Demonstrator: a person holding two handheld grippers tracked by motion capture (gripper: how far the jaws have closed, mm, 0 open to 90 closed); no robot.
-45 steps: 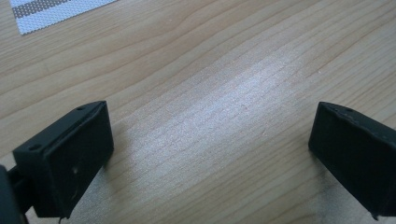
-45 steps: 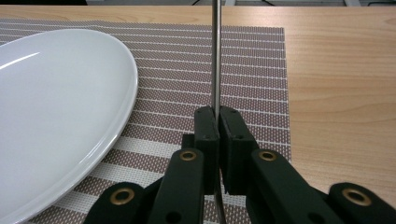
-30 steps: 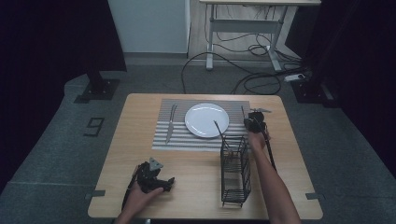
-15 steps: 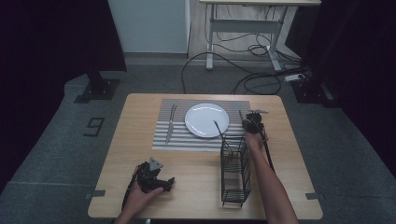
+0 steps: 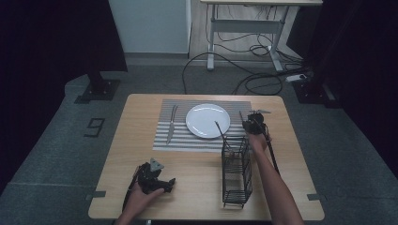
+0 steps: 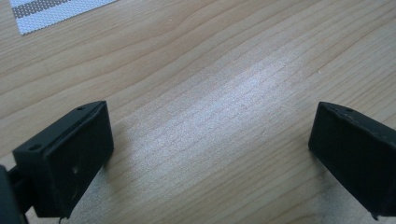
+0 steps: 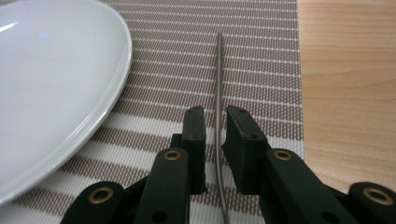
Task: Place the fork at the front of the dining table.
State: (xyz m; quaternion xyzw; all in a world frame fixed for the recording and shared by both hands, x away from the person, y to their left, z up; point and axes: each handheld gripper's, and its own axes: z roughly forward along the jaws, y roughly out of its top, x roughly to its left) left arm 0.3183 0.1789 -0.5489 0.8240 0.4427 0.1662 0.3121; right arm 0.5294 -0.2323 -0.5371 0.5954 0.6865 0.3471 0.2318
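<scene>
Two grippers work at a wooden table (image 5: 197, 164). The right gripper (image 7: 215, 122), at 3 o'clock of the white plate (image 5: 208, 120), has its jaws nearly closed around a thin metal utensil (image 7: 218, 88) lying on the striped placemat (image 7: 261, 56); the utensil's head is cut off, so its kind is unclear. The left gripper (image 6: 210, 140) rests wide open and empty over bare wood near the table's 6 o'clock edge.

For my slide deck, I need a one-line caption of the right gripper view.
Right gripper jaws straddle a thin metal utensil handle on the striped placemat, beside a white plate.
</scene>
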